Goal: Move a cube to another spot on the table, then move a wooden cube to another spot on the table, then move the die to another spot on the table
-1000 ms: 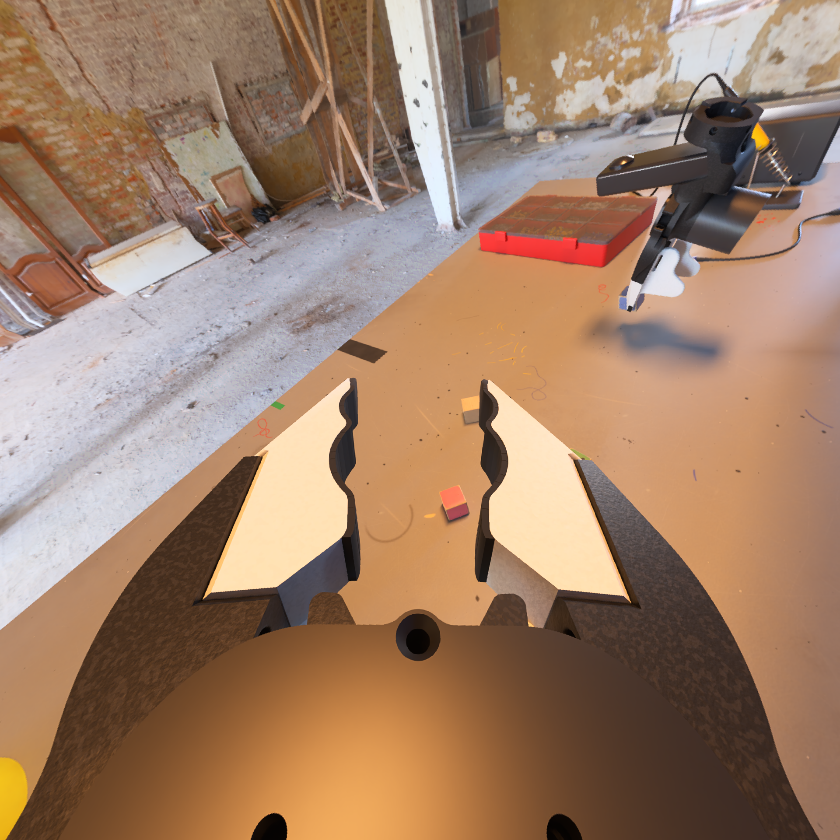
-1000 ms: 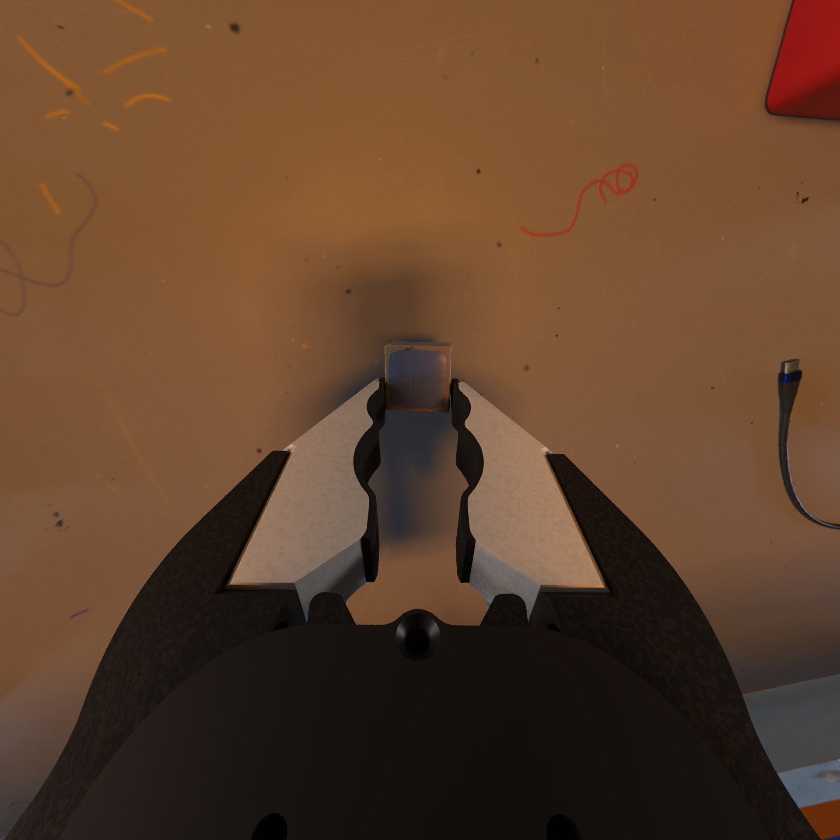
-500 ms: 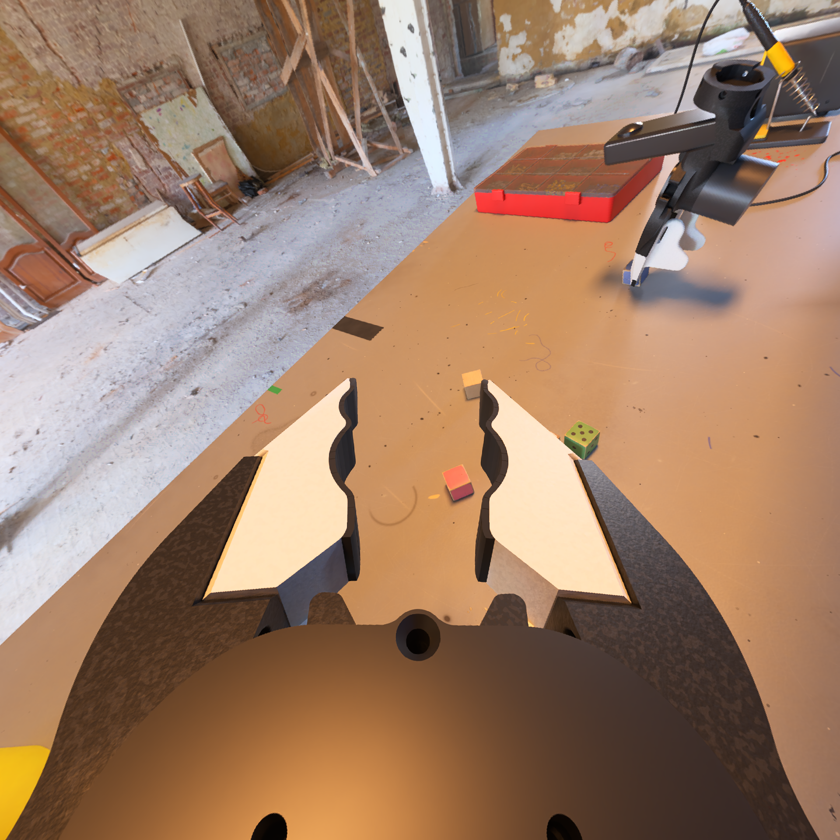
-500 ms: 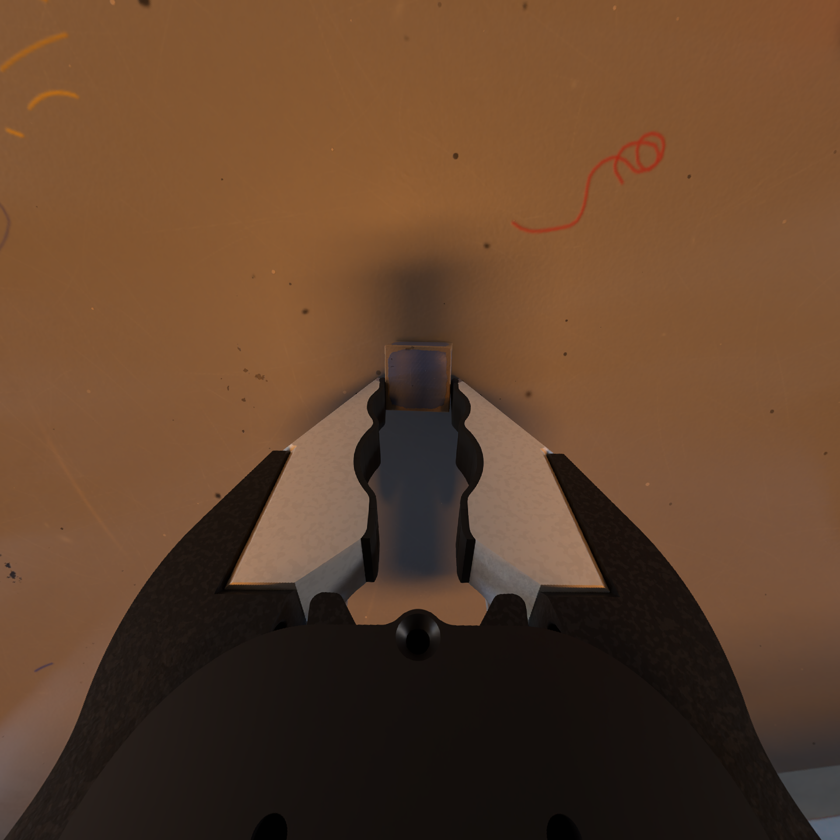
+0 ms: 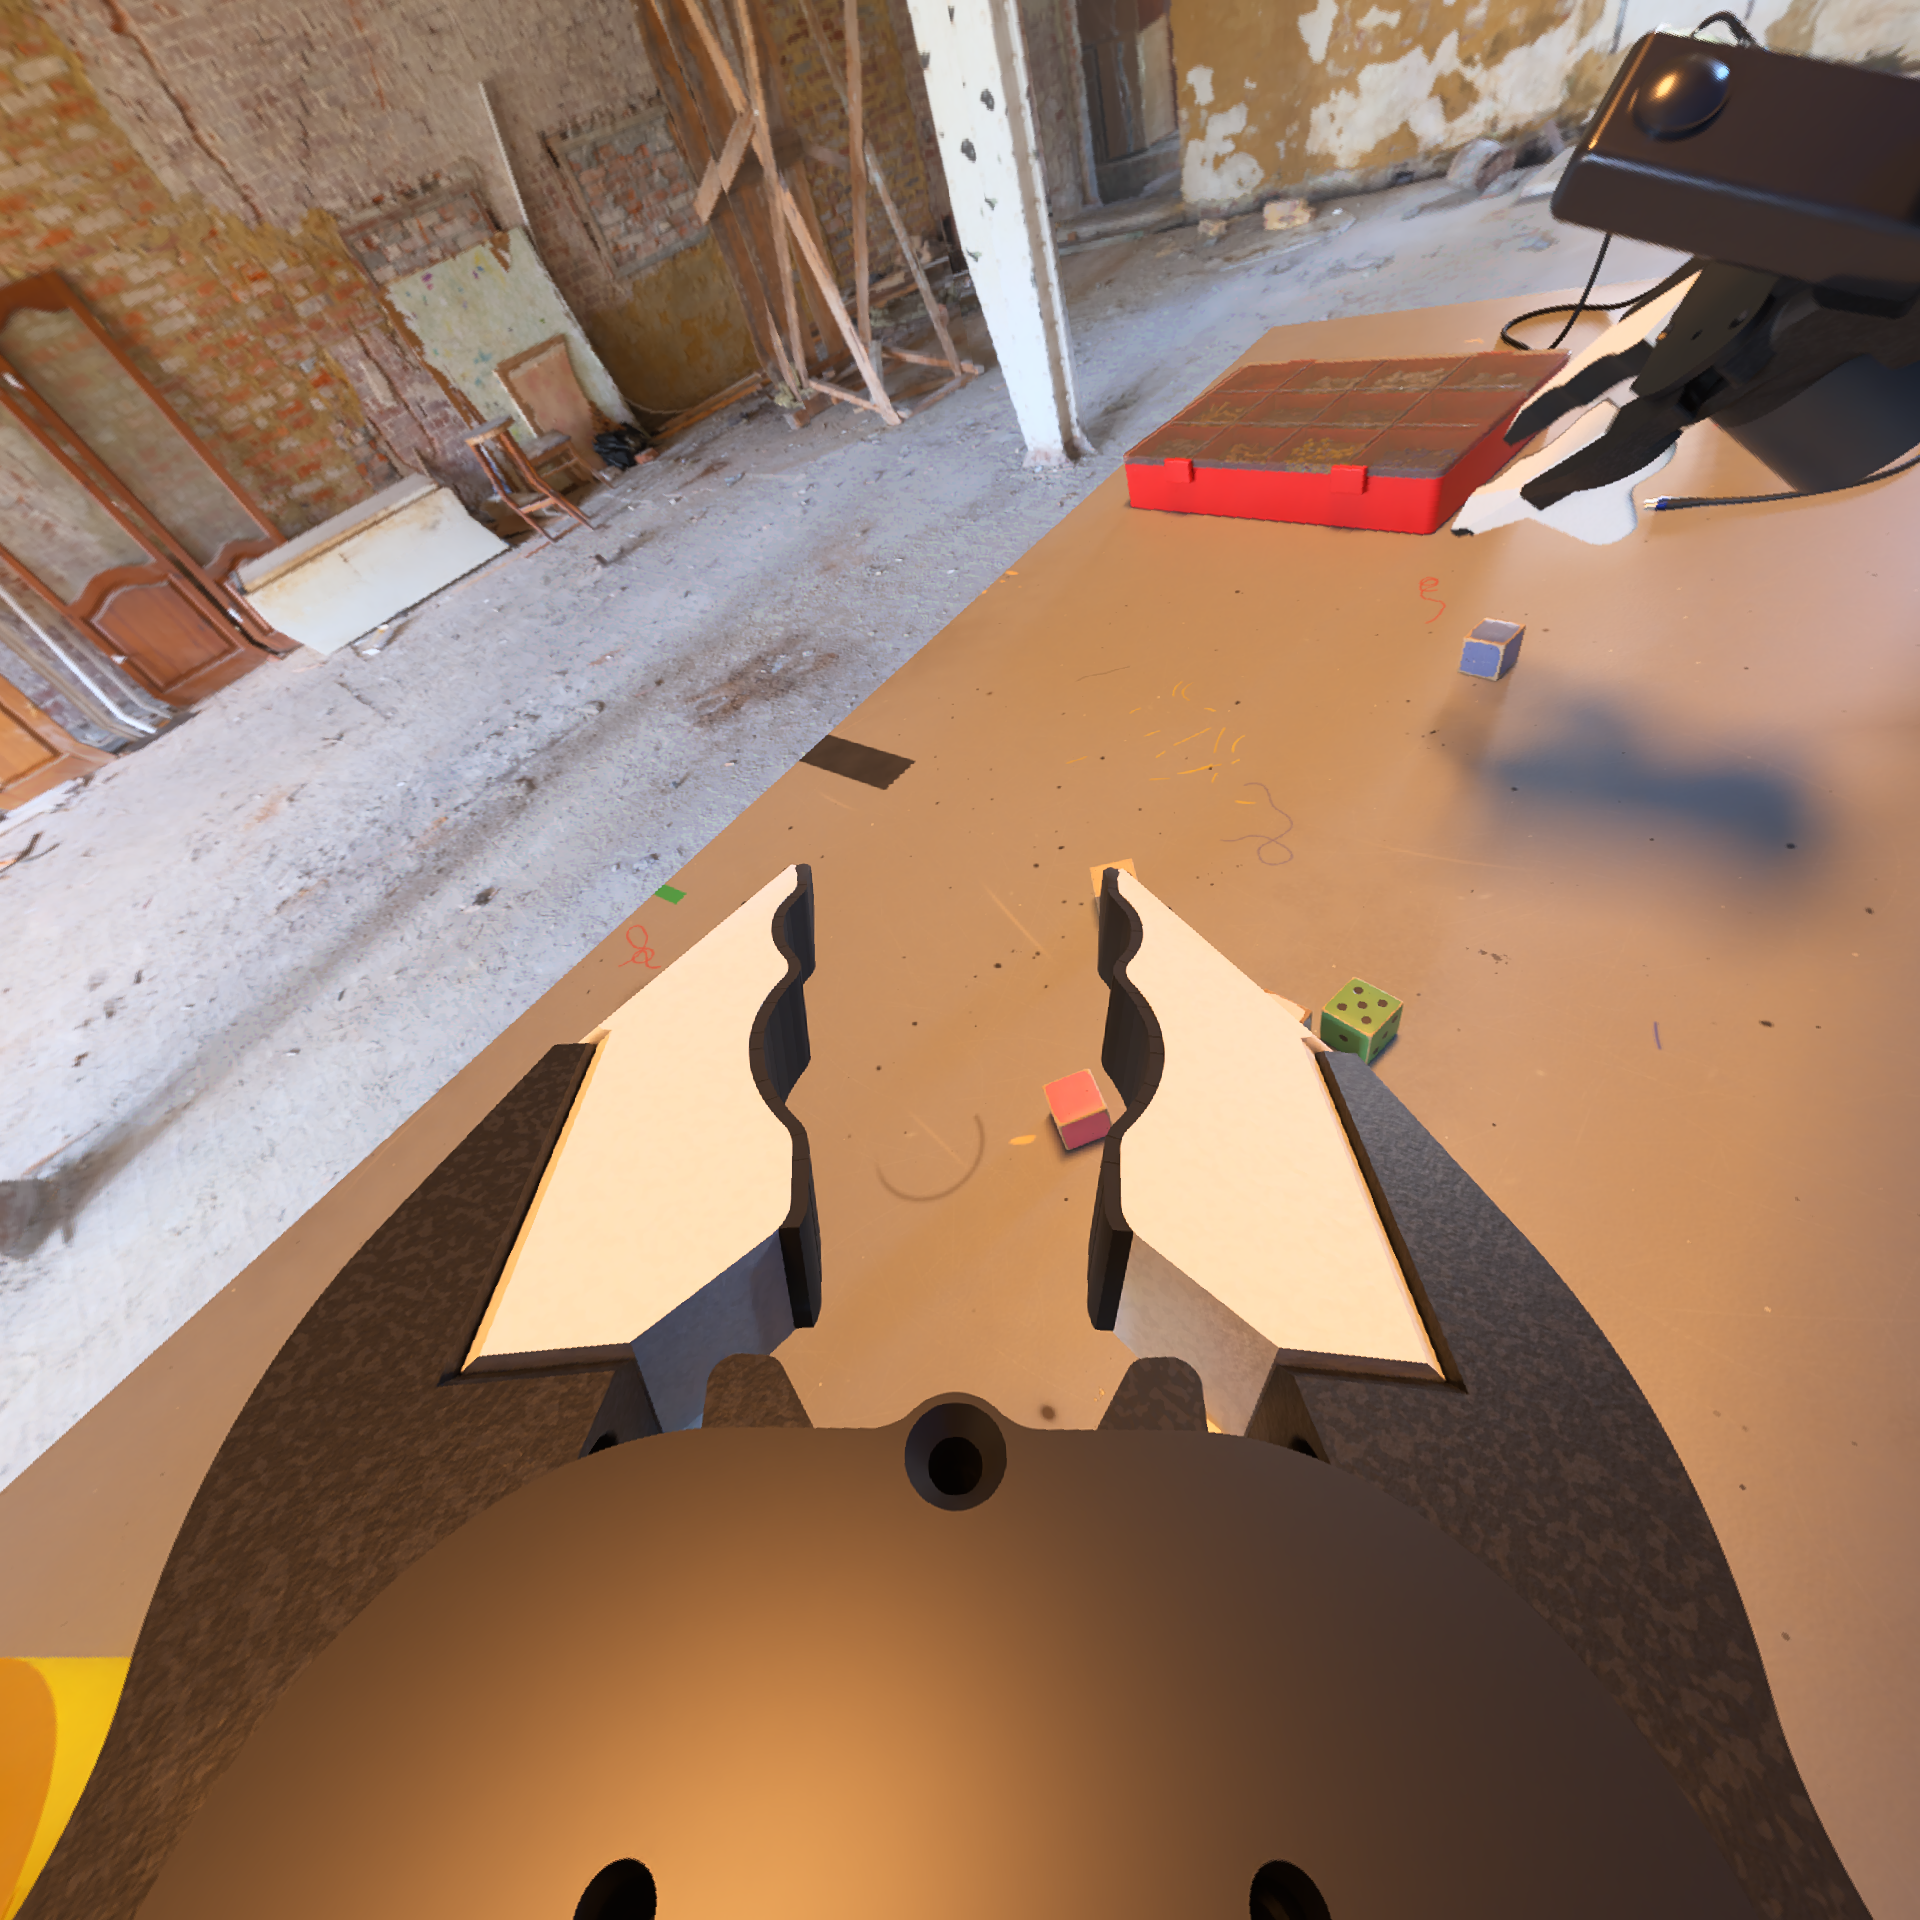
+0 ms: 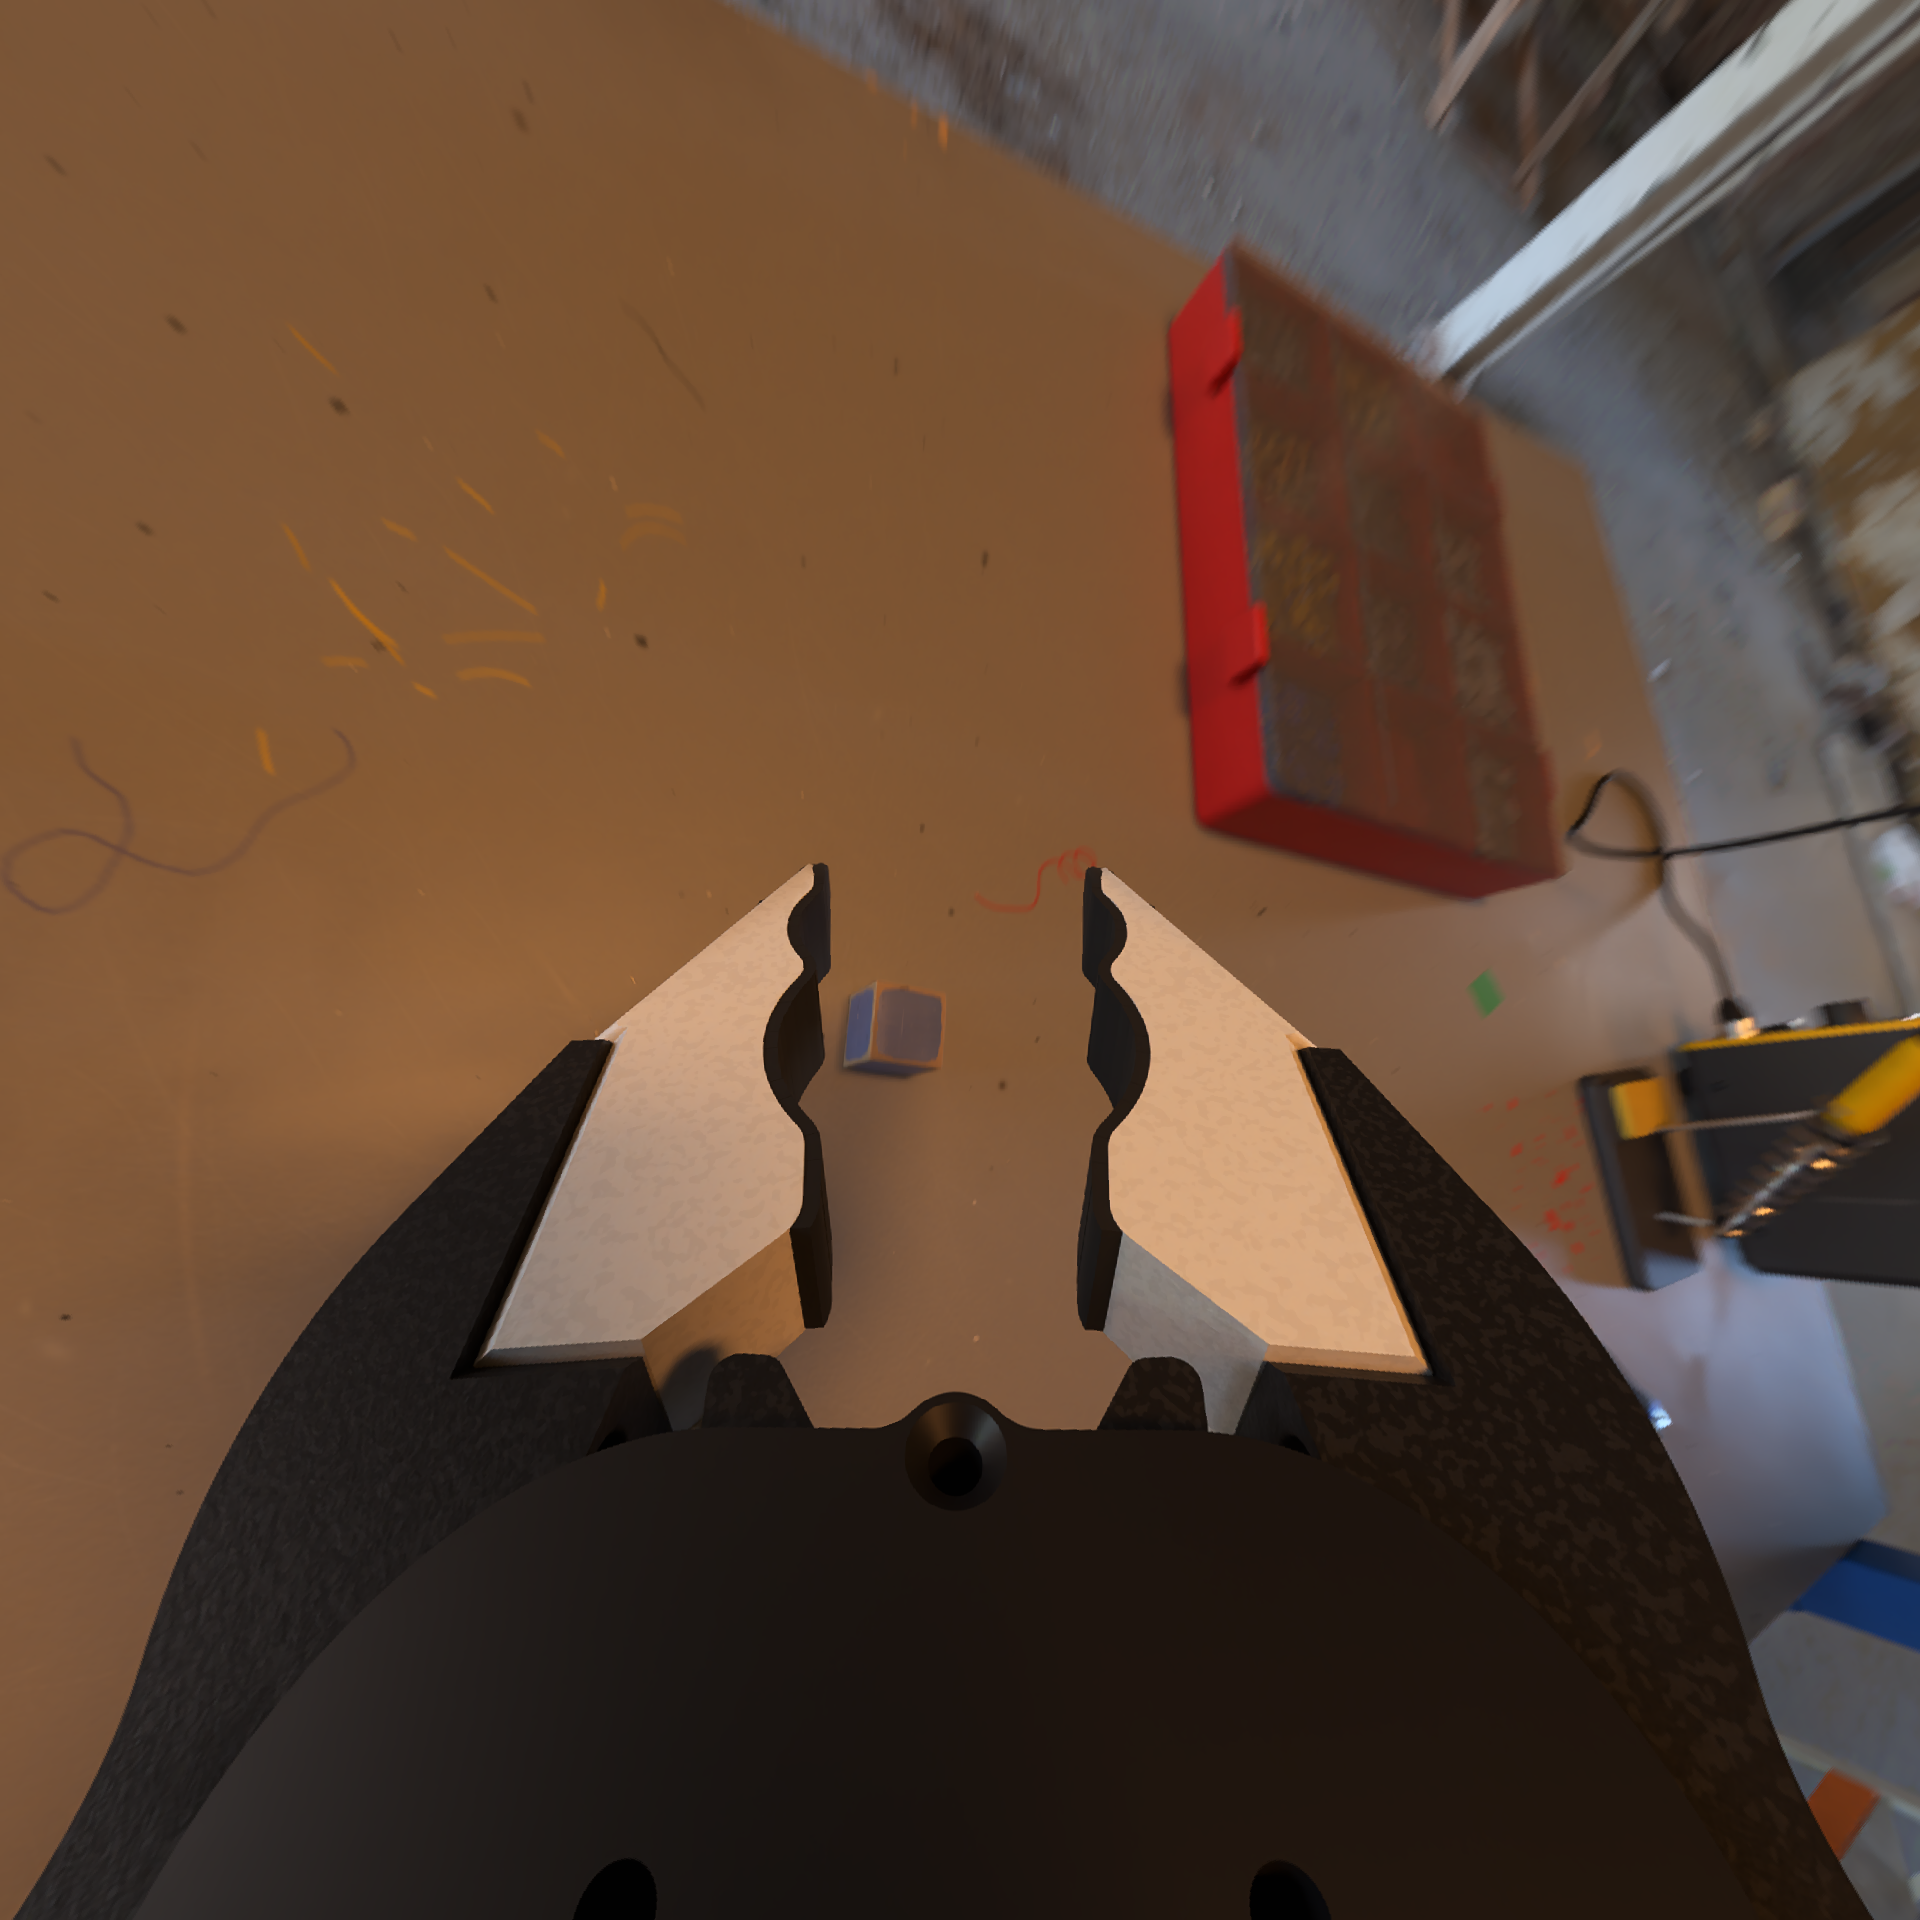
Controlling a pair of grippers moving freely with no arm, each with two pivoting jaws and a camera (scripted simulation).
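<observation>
A blue cube (image 5: 1491, 648) lies on the brown table (image 5: 1558, 1143) at the far right; it also shows in the right wrist view (image 6: 896, 1029), below and between my right fingers. My right gripper (image 6: 956, 873) is open and empty, raised above it; it shows in the left wrist view (image 5: 1538, 488) too. A red cube (image 5: 1076, 1110) lies by my left gripper's right finger. A tan wooden cube (image 5: 1108, 871) is mostly hidden behind that fingertip. A green die (image 5: 1361, 1018) sits to the right. My left gripper (image 5: 954, 883) is open and empty above the table.
A red compartment box (image 5: 1330, 442) stands at the table's far end, also in the right wrist view (image 6: 1351, 603). A soldering station (image 6: 1787, 1143) and black cables (image 6: 1683, 852) are at the right. The table's left edge (image 5: 623, 987) drops to the floor.
My right gripper has opened and let go of the blue cube, which now rests on the table. The gripper has risen and tilted away. My left gripper has barely moved.
</observation>
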